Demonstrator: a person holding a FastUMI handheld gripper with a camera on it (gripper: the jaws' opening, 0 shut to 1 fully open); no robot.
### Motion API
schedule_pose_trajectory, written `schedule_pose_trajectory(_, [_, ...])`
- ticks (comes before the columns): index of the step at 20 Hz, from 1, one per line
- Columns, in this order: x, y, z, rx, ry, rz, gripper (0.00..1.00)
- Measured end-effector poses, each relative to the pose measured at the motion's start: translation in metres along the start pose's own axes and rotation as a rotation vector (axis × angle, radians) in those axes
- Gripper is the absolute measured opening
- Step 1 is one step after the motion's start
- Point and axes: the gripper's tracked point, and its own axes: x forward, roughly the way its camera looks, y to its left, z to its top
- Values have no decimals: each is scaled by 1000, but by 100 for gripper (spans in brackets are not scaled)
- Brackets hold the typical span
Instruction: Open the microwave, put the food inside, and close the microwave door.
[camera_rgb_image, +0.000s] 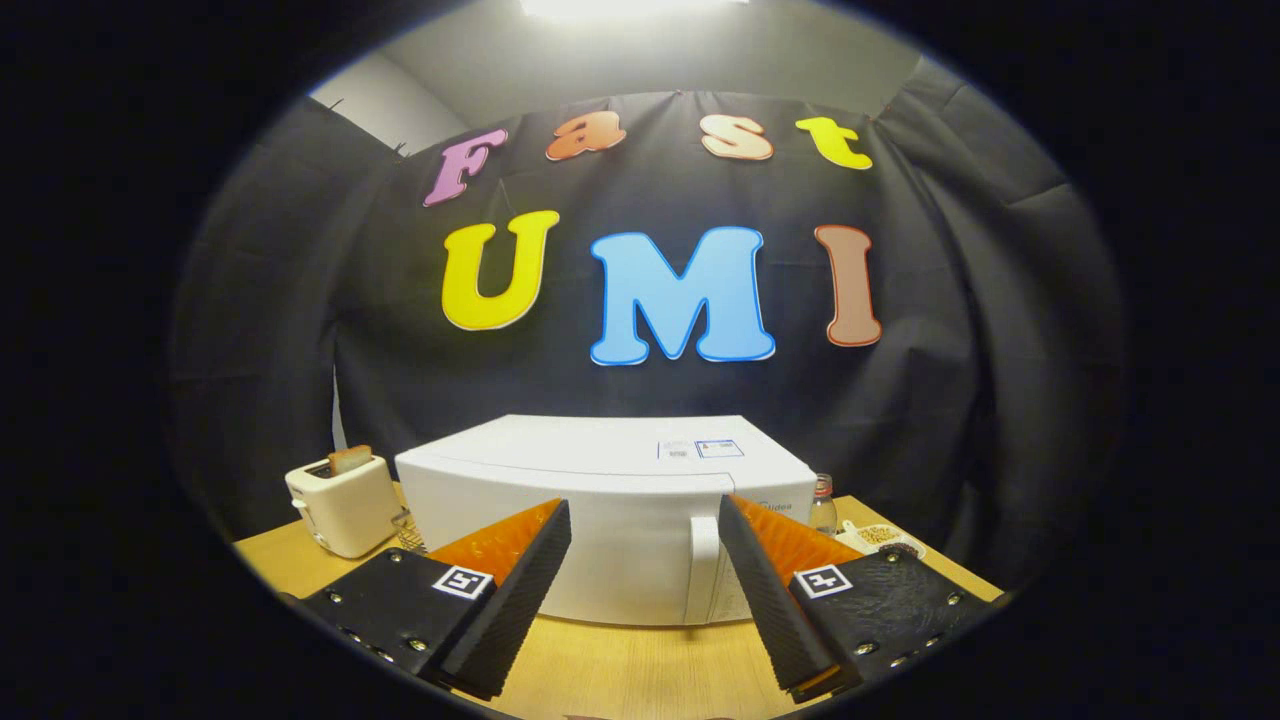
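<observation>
A white microwave (610, 500) stands on the wooden table just ahead of my fingers, its door shut. Its vertical white handle (703, 568) sits on the right side of the door, just left of my right finger. My gripper (645, 515) is open, with the two fingers spread wide and nothing between them but the microwave's front. A small white dish holding food (880, 538) lies on the table to the right of the microwave, beyond my right finger.
A white toaster (343, 503) with a slice of bread in it stands left of the microwave. A small clear bottle (822, 505) stands at the microwave's right side. The wooden table (640, 670) stretches between the fingers toward the microwave.
</observation>
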Motion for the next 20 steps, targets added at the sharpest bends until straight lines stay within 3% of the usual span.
schedule_pose_trajectory(3, [21, -17, -30, 20, 37, -38, 95])
schedule_pose_trajectory(5, [32, -24, -41, 19, 33, -59, 82])
schedule_pose_trajectory(11, [63, -32, -76, 32, 57, -54, 83])
schedule_pose_trajectory(12, [66, -35, -80, 23, 58, -62, 70])
schedule_pose_trajectory(15, [76, -41, -85, -12, 6, -87, 66])
schedule_pose_trajectory(17, [80, -39, -96, -12, 23, -89, 38])
schedule_pose_trajectory(18, [82, -42, -93, -18, 31, -95, 36])
schedule_pose_trajectory(19, [68, -37, -93, -8, 27, -81, 28])
schedule_pose_trajectory(20, [79, -41, -95, 8, 30, -62, 27])
